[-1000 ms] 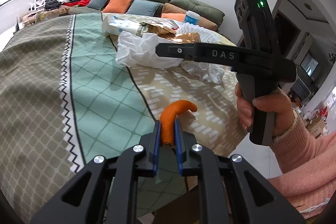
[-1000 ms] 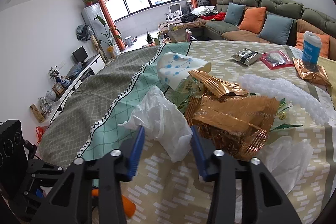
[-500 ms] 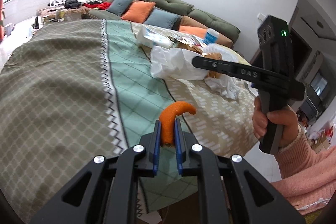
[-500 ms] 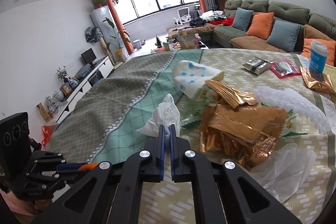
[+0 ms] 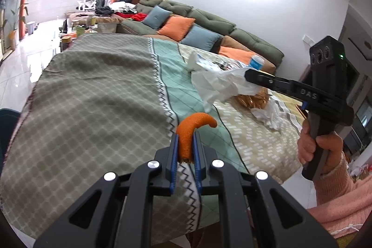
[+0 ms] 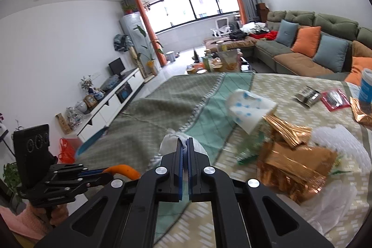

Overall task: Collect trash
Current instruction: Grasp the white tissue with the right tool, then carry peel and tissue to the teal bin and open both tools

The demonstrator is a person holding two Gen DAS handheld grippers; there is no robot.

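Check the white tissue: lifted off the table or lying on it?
Lifted. The right gripper is shut on the white tissue, which hangs from its fingertips above the tablecloth.

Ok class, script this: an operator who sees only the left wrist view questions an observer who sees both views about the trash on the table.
Operator: Is the right gripper really shut on that white bag?
Observer: Yes. From its own camera, both blue pads are pressed together on the bag's bunched top.
Operator: What lies near the blue cup? I can't make it out.
Observer: A red packet and a silver packet lie side by side on the cloth, just left of the cup.
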